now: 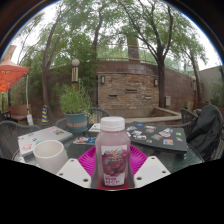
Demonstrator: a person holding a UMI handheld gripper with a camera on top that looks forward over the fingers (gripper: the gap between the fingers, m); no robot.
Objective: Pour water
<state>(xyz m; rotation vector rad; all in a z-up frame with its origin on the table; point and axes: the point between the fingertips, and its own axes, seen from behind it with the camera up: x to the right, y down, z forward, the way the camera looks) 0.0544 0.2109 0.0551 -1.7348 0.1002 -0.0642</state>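
Gripper view: fingers [112, 172] sat lowest in view, white with magenta pads [89, 160] on the inner faces, spread apart around a bottle [113, 150]. The bottle stood upright between them, pads close at both sides; firm contact could not be told. It was clear plastic with pink-purple liquid, a pale pink screw cap and a label too small to read. It rested on a dark round surface [160, 152]. A white cup [50, 154] stood just left of the fingers. A potted plant [76, 104] stood beyond the bottle, papers [158, 134] lay to the right. A brick wall [125, 90] and trees [110, 25] stood behind.
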